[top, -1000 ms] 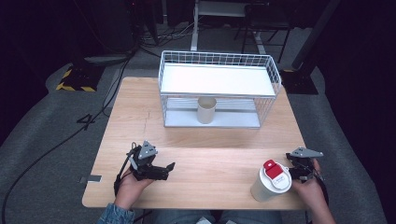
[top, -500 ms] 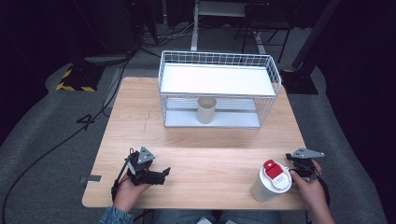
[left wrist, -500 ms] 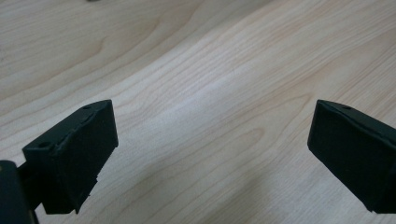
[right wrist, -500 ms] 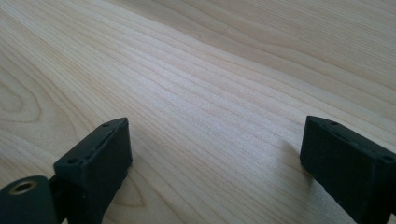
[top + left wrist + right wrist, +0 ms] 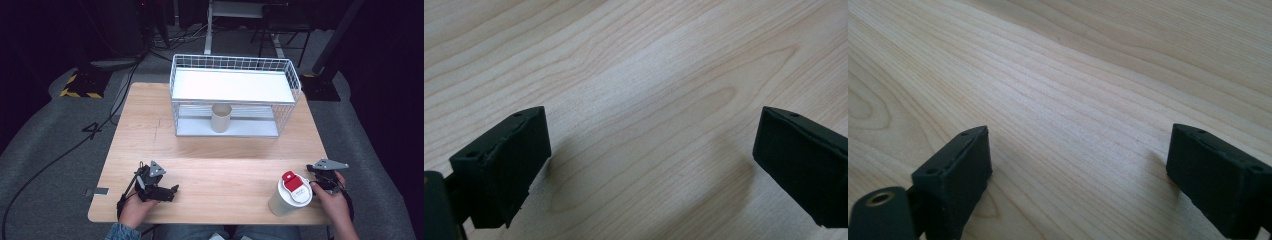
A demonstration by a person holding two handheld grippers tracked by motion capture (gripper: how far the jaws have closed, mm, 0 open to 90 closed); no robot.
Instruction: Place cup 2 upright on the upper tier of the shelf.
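While both grippers rest low on the near edge of the table (image 5: 215, 165), neither has hold of anything; the left gripper (image 5: 167, 192) shows its jaws spread wide over bare wood in the left gripper view (image 5: 649, 165), and the right gripper (image 5: 320, 182) likewise stands wide open over bare wood in its own view (image 5: 1078, 165).

Change noted over the last second: the left hand (image 5: 135, 207) has drawn back toward the near left corner of the table and its gripper has turned, so that it now lies further from the middle; the right gripper has not moved, and remains just beside the white cup (image 5: 290, 196), at its right, with no contact that can be confirmed.

The white cup, which carries a red-marked lid (image 5: 291, 182), stands upright at the near right of the table; a second, tan cup (image 5: 221, 117) stands upright on the lower level of the wire rack (image 5: 235, 67) at the far side, well apart from both hands.

Judgement: the withdrawal of the left hand suggests the work falls to the right gripper; the white cup is the nearest object and appears the likely item to be grasped; no grasp has begun.
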